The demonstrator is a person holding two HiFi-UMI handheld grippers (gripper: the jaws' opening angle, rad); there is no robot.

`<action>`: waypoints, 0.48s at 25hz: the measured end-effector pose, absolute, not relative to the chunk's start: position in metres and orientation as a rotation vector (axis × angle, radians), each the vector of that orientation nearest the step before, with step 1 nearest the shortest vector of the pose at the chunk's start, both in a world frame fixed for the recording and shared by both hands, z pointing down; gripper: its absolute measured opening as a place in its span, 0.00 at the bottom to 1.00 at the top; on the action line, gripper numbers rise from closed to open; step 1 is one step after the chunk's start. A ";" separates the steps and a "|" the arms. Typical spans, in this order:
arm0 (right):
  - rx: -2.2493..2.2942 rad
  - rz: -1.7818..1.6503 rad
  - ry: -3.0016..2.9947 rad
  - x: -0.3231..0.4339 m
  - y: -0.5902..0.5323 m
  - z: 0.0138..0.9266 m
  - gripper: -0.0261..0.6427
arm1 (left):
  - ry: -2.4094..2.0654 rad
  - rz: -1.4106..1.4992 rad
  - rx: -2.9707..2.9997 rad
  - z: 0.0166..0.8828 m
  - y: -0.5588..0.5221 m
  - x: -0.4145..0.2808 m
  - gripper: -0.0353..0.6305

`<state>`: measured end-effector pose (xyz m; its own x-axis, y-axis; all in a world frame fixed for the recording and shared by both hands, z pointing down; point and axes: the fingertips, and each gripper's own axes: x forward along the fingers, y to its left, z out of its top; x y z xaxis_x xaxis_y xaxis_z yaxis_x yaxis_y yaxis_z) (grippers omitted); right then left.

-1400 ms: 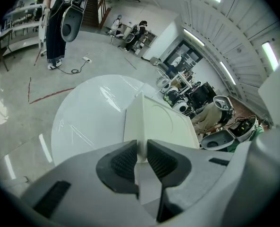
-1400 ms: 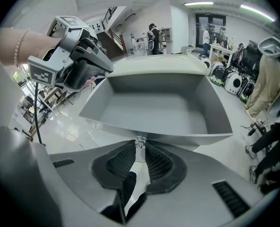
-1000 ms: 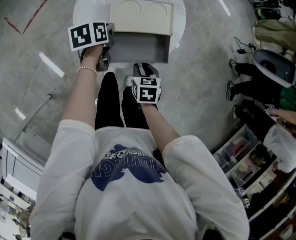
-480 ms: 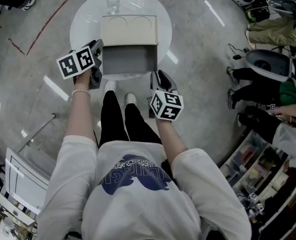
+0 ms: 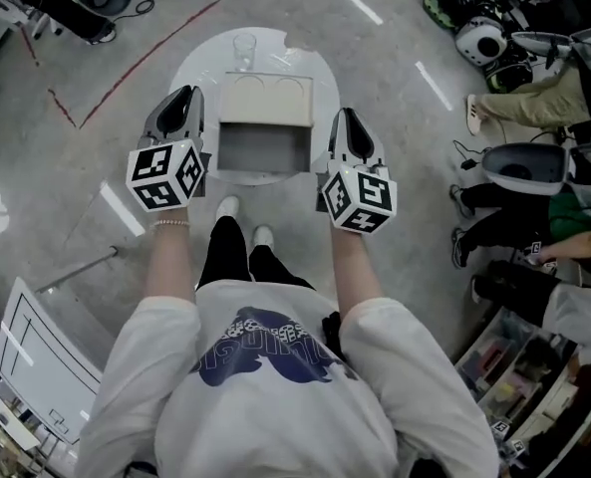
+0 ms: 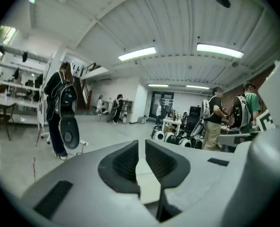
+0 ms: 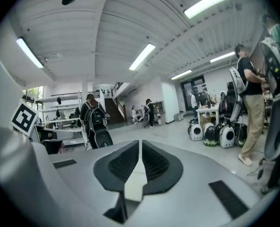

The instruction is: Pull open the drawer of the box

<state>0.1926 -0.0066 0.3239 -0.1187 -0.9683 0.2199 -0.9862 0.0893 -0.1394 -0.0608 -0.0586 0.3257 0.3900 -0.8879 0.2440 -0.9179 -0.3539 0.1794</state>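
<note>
Left gripper (image 5: 182,96) and right gripper (image 5: 347,118), empty, jaws just closed further: left a narrow gap, right pressed together. Seen between them, on the table (image 5: 197,68), the box (image 5: 267,96) has its drawer (image 5: 263,149) pulled open; task seemingly done.

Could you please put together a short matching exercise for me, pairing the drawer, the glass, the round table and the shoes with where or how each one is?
Things:
1. drawer
2. glass
3. round table
4. shoes

Descriptions:
A. white, carries the box
B. on the floor, by the table's near edge
C. pulled out of the box, grey inside
D. clear, standing on the table behind the box

Pairs: 1-C; 2-D; 3-A; 4-B
</note>
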 end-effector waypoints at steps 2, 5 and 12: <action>2.014 0.257 -2.314 0.180 -0.013 0.297 0.06 | -1.648 0.122 2.444 0.299 -0.054 -0.059 0.11; 1.978 0.063 -2.383 0.163 -0.019 0.263 0.04 | -1.744 0.070 2.556 0.264 -0.048 -0.052 0.07; 1.920 -0.178 -2.440 0.142 -0.020 0.226 0.04 | -1.806 -0.079 2.685 0.223 -0.038 -0.045 0.06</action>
